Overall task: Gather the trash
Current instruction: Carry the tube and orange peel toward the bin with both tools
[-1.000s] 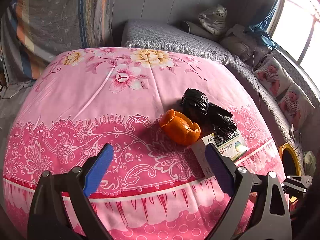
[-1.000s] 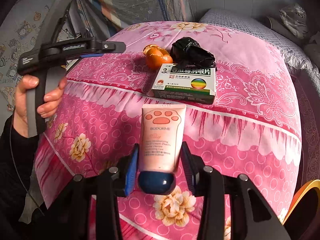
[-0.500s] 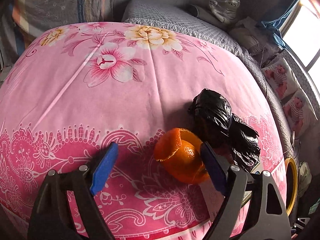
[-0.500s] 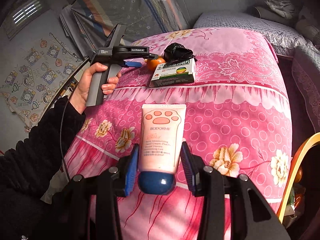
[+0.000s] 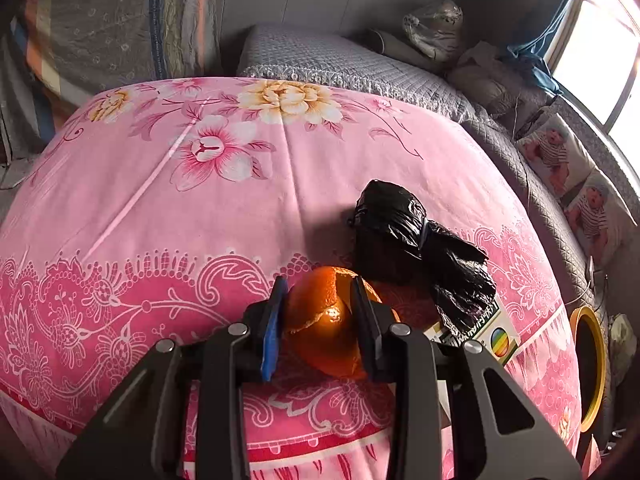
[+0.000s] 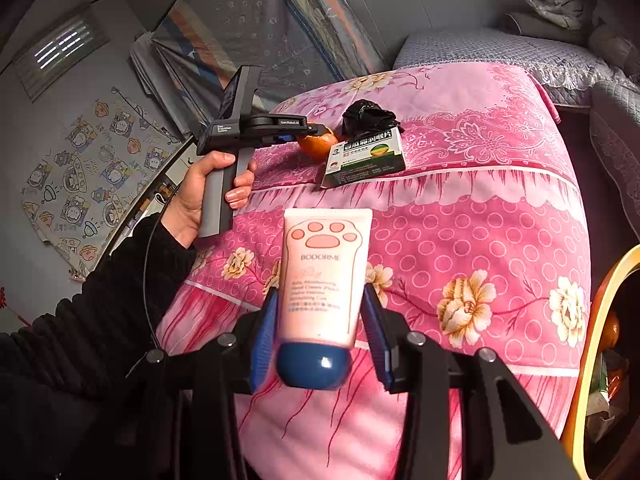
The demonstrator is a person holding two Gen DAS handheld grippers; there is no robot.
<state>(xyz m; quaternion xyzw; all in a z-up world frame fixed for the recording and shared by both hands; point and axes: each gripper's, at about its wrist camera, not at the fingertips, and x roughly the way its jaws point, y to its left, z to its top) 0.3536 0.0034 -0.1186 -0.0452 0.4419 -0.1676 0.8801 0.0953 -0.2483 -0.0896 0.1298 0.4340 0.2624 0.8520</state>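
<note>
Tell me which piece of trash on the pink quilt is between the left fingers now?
The orange peel. The closing left gripper has it between its fingers, while the black bag and the medicine box lie untouched beside it.

Left hand-held gripper (image 5: 320, 316): black frame, silver screws, blue pads. Right hand-held gripper (image 6: 320, 320): same. Grey pistol handle, white lettering on top. Black ribbed sleeve (image 6: 120, 292), thin black cable.
</note>
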